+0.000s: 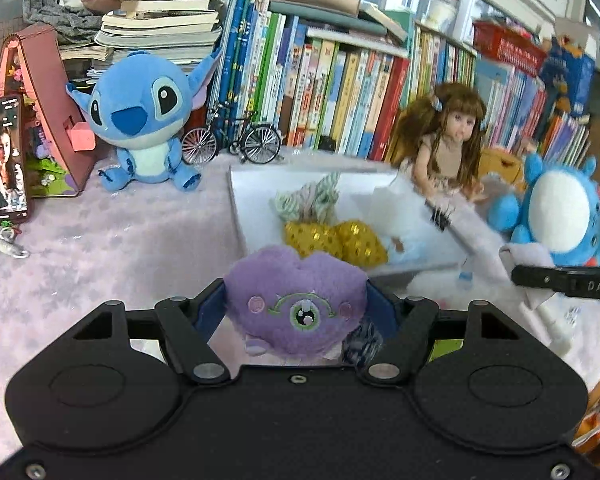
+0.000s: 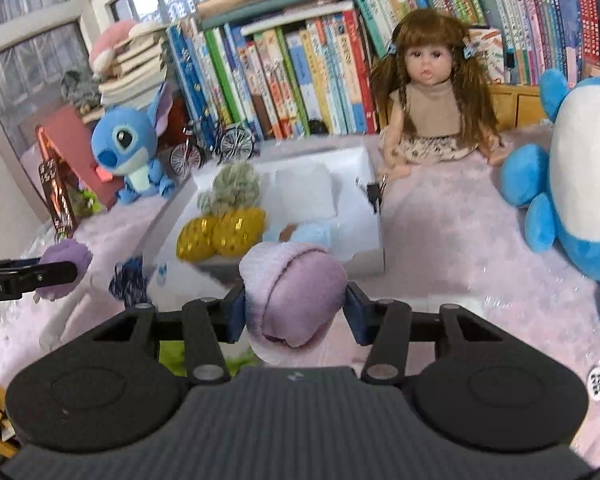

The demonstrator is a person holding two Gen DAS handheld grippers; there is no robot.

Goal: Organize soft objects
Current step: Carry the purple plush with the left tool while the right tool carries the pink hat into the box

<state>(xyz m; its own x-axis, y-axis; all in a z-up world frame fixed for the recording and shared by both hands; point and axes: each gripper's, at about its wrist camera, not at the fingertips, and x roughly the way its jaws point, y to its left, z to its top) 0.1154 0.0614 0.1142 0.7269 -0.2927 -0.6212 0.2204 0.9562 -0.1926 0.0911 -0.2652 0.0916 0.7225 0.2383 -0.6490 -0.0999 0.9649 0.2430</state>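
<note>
In the left wrist view my left gripper [image 1: 296, 300] is shut on a purple heart-shaped plush [image 1: 296, 280] with one stitched eye, held above the pink fluffy cover. In the right wrist view my right gripper [image 2: 296, 308] is shut on a round lilac plush [image 2: 296, 284]. Ahead of both lies an open white box [image 1: 236, 200] [image 2: 366, 262]. It holds two gold pineapple plush toys [image 1: 336, 240] [image 2: 224, 232] with striped green tops and some white and pale blue soft pieces. The left gripper [image 2: 40, 276] shows at the left of the right wrist view, and the right gripper [image 1: 560, 280] at the right of the left wrist view.
A blue alien plush [image 1: 140, 120], a model bicycle [image 1: 232, 140] and a phone [image 1: 6, 160] stand left of the box. A long-haired doll [image 2: 432, 92] and a blue-and-white plush [image 2: 580, 184] sit to its right. Rows of books [image 1: 340, 80] line the back.
</note>
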